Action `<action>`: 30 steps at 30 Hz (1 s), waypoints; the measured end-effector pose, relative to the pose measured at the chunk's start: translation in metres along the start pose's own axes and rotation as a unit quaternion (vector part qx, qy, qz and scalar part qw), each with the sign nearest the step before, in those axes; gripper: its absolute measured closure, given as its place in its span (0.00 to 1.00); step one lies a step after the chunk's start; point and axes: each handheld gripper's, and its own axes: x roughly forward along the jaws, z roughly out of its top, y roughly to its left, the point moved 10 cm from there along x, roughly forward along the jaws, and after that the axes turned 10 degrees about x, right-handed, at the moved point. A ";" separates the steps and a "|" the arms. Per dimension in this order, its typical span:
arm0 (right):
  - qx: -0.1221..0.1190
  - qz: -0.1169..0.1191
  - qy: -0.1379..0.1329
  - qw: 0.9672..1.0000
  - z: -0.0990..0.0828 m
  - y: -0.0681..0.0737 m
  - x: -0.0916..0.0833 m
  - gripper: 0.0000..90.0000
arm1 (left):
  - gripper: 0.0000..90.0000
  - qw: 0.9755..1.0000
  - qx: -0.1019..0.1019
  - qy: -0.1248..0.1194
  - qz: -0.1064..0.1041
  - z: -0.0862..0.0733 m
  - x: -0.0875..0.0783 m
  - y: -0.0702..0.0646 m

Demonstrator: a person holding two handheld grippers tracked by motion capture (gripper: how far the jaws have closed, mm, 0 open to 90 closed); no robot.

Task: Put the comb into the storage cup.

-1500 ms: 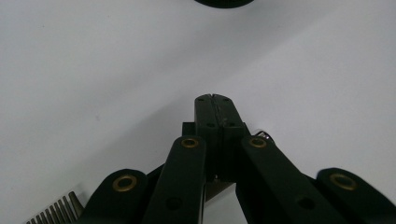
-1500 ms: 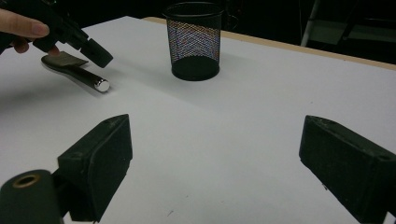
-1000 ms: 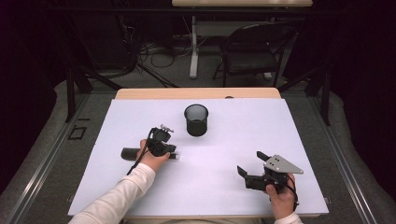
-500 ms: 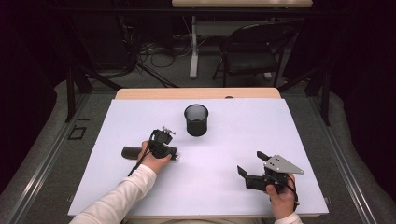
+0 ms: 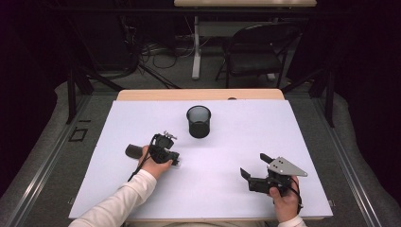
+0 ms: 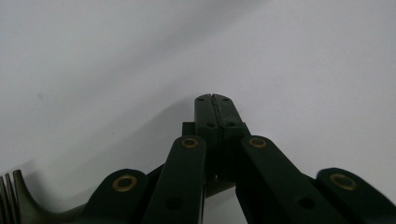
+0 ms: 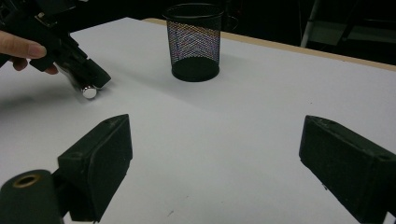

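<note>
nothing has moved: left gripper pinches shut on a fork handle; right gripper gapes empty.

One mesh cup, one fork, two grippers.

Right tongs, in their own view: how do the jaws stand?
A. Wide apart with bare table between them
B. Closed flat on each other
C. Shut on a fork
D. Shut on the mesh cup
A: in the right gripper view the right tongs show their two jaws far apart over bare white table, while the mesh cup stands untouched farther back.
</note>
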 end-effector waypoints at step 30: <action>0.001 -0.001 -0.001 1.000 0.000 0.000 0.000 0.11 | 1.00 1.000 0.004 0.013 -0.014 -0.027 -0.011 -0.009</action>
